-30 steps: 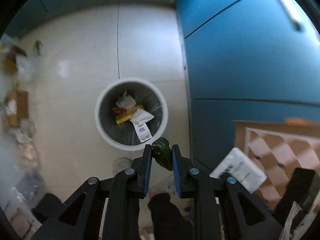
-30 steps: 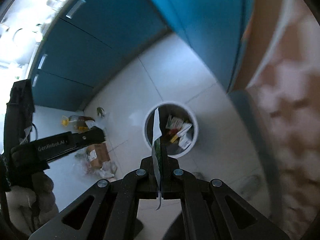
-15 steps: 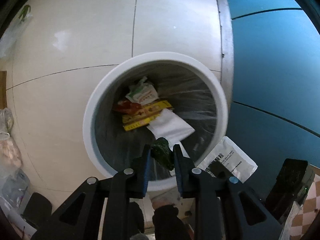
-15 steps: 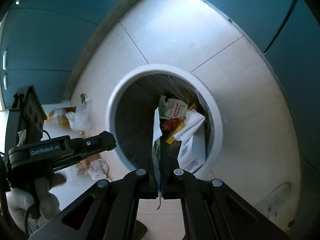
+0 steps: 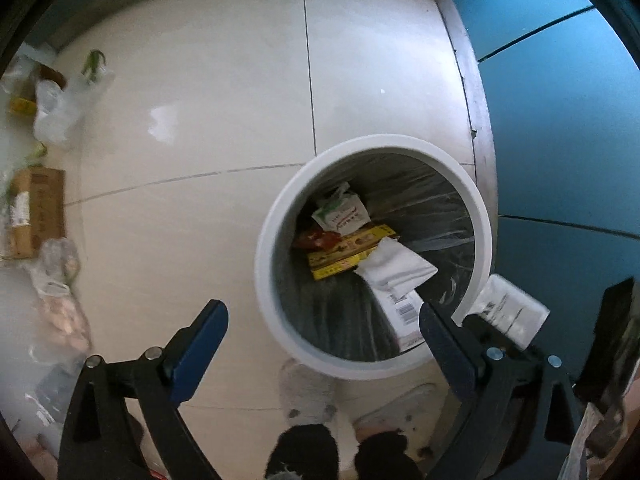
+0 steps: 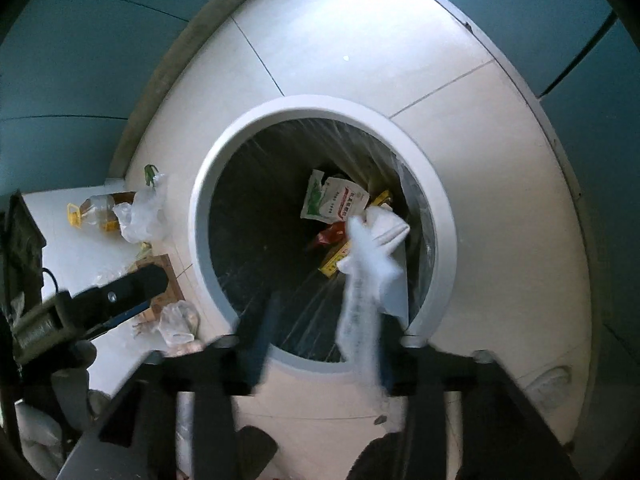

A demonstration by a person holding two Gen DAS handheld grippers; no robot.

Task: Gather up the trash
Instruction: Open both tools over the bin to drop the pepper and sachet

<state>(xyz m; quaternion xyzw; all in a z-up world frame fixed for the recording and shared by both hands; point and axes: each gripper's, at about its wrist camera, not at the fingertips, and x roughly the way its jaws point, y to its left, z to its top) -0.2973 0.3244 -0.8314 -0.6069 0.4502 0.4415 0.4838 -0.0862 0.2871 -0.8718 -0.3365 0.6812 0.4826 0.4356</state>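
1. While both hang above the white trash bin (image 5: pixel 276 216), the left gripper (image 5: pixel 320 344) is spread wide, grasping nothing.
2. The right gripper (image 6: pixel 320 344) is likewise parted; a blurred white wrapper (image 6: pixel 360 300) sits between its fingers, over the bin's mouth.
3. Wrappers (image 5: pixel 340 216) lie inside.

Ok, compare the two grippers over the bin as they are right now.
The left gripper has its jaws spread wide with nothing between them; the right gripper also looks open, but a white packet is blurred between its jaws, apparently dropping. The left gripper shows sharp, with blue pads; the right gripper is smeared by motion. Both point down at the white trash bin, which already holds wrappers.
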